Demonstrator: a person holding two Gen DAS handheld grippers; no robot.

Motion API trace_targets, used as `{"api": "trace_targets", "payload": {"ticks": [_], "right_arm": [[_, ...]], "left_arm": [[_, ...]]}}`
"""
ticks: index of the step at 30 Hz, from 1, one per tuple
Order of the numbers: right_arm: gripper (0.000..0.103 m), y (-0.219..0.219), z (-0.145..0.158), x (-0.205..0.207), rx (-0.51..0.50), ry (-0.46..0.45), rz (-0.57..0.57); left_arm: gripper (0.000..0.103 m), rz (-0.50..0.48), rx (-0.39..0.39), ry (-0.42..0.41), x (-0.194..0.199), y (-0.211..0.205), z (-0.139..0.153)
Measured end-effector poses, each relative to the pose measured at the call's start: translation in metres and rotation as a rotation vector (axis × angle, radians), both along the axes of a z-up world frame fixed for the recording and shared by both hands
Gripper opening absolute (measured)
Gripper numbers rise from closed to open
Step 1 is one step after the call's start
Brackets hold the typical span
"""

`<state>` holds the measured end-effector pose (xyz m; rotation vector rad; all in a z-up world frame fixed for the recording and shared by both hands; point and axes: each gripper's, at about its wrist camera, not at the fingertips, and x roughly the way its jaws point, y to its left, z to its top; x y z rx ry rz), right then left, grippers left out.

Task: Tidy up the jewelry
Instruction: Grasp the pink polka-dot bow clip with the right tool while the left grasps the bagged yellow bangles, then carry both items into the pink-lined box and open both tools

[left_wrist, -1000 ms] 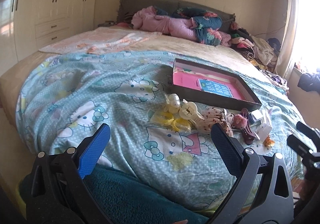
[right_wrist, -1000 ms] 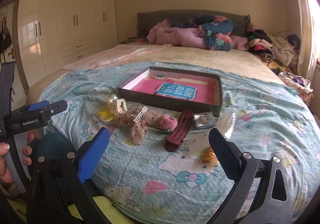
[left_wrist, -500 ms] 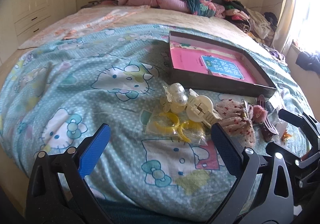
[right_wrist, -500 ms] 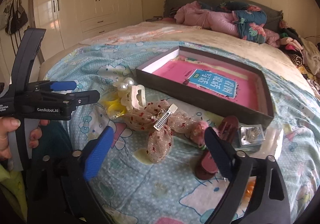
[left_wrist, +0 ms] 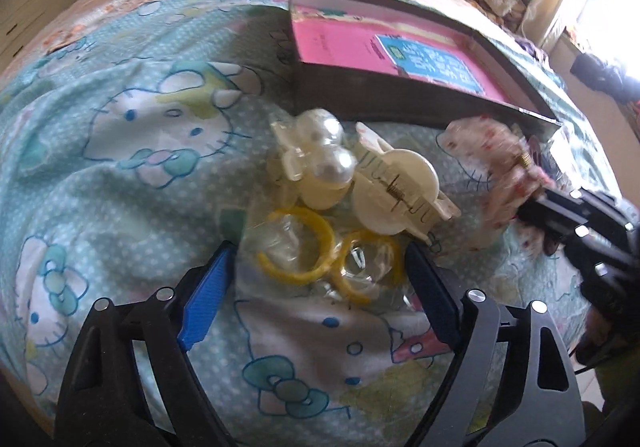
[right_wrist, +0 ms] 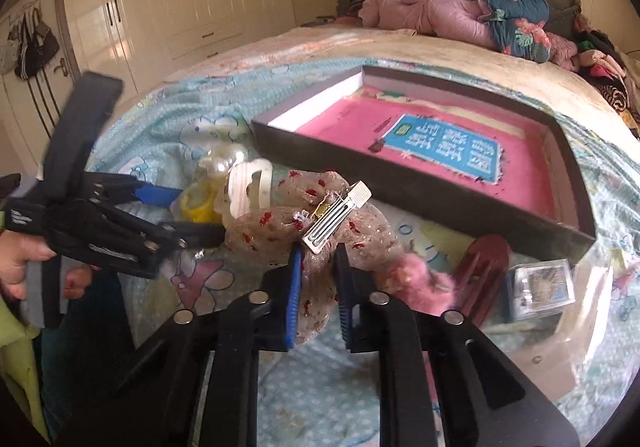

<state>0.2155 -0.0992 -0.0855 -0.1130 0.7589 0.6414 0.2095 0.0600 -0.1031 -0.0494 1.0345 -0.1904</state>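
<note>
Left wrist view: the left gripper has dropped close over the bed since half a second ago, its fingers wide apart and bracketing the bagged yellow hoops. At 12 o'clock from the hoops sits the pearl claw clip, touching the cream claw clip at 1 o'clock. Beyond them, toward 1 o'clock, lies the dark tray with its pink lining, nothing yet inside it.

Right wrist view: the right gripper has moved in and narrowed; its fingers are now pressed together on the gauzy red-dotted bow, just below its metal clasp. At 3 o'clock from the bow lie the pink fluffy clip, the maroon comb clip and a small clear box.

Judged from this, sorting has begun: the bow is gripped and ready to lift toward the tray at 1 o'clock, while the left looks set to close on the hoops next.
</note>
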Motion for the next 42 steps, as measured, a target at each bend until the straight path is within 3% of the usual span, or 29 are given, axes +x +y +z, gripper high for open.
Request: {"api": "trace_targets", "payload": {"ticks": [6, 11, 20, 28, 42], "right_arm": [[0.014, -0.027, 0.021, -0.013, 0.032, -0.053, -0.033], [0.014, -0.046, 0.031, -0.022, 0.031, -0.102, -0.09], [0.014, -0.072, 0.049, -0.026, 0.04, -0.169, -0.158], [0.014, -0.088, 0.061, -0.028, 0.052, -0.202, -0.179], [0.014, -0.112, 0.085, -0.016, 0.053, -0.24, -0.232]], "left_arm": [[0.068, -0.017, 0.101, -0.013, 0.001, -0.019, 0.001], [0.064, -0.004, 0.123, -0.028, -0.002, -0.021, 0.006], [0.06, 0.023, 0.074, -0.055, -0.023, -0.024, 0.023], [0.06, 0.052, 0.04, -0.142, -0.046, -0.024, 0.057], [0.06, 0.022, 0.015, -0.253, -0.015, -0.044, 0.093]]}}
